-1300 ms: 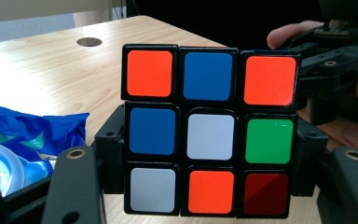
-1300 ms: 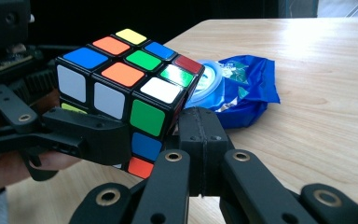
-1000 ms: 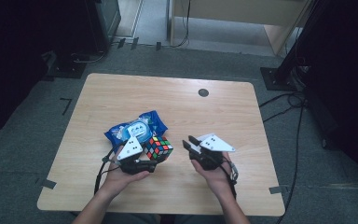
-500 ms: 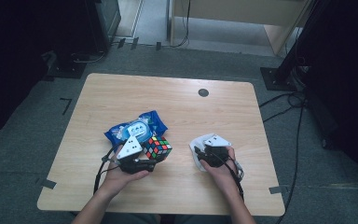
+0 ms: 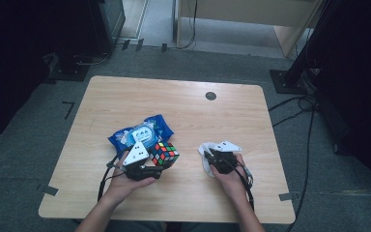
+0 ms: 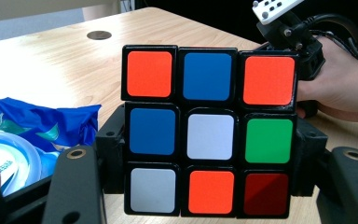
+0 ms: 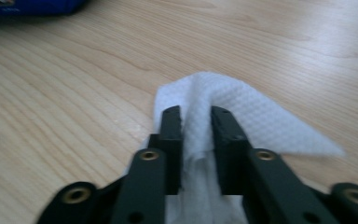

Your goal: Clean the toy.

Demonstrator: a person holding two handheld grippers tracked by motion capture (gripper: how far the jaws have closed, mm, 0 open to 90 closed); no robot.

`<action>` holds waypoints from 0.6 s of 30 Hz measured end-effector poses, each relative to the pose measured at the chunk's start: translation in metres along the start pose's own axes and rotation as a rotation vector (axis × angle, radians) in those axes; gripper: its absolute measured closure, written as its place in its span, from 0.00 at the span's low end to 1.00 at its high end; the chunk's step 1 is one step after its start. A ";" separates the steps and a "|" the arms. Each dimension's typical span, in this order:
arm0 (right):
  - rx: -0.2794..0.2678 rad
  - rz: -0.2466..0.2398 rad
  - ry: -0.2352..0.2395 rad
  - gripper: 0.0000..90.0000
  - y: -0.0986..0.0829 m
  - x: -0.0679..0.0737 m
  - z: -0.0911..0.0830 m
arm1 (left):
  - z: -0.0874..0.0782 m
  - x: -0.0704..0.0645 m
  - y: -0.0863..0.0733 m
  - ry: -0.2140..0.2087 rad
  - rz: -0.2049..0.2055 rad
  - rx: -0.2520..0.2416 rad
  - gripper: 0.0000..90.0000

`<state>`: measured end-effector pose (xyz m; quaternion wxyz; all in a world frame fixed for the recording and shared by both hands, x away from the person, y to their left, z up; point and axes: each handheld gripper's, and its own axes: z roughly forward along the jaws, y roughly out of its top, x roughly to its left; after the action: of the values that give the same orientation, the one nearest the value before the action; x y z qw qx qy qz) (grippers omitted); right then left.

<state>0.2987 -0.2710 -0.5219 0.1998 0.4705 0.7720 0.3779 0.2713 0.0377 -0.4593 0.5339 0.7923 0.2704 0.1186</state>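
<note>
A Rubik's cube (image 6: 208, 130) was clamped steady by the left gripper (image 5: 142, 170), while a white wipe (image 7: 233, 112) was pinched by the right gripper (image 7: 196, 122), seemingly for cleaning the cube.

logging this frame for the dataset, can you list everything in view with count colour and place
puzzle cube: one, black frame with orange, blue, white, green and dark red tiles, held between the left gripper's jaws at the near left of the table
wet wipe pack: one, blue with a pale round lid, lying just behind the cube
wipe: one, white, pinched between the right gripper's jaws, low over the table
table: one, light wood, with a dark round grommet near its far edge
cables: several, black, on the grey floor right of the table
left gripper: one, black with grey plate, shut on the cube
right gripper: one, black, shut on the wipe
</note>
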 end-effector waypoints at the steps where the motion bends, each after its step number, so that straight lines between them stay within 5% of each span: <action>1: -0.001 0.007 0.012 0.91 0.000 0.000 0.000 | 0.000 0.000 0.000 0.000 0.000 0.000 0.38; 5: -0.009 0.032 0.018 0.95 0.003 0.002 -0.004 | 0.001 0.000 -0.001 0.000 0.000 0.004 0.38; 9: -0.108 0.049 0.071 0.96 0.019 0.014 -0.024 | 0.003 0.000 -0.002 0.001 0.004 0.011 0.38; 18: -0.338 0.040 0.357 0.96 0.061 0.071 -0.080 | 0.010 -0.010 -0.004 0.000 0.041 0.029 0.38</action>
<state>0.2467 -0.2236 -0.4208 0.1285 0.3714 0.7112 0.5829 0.2663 0.0253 -0.4658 0.5197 0.8055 0.2556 0.1256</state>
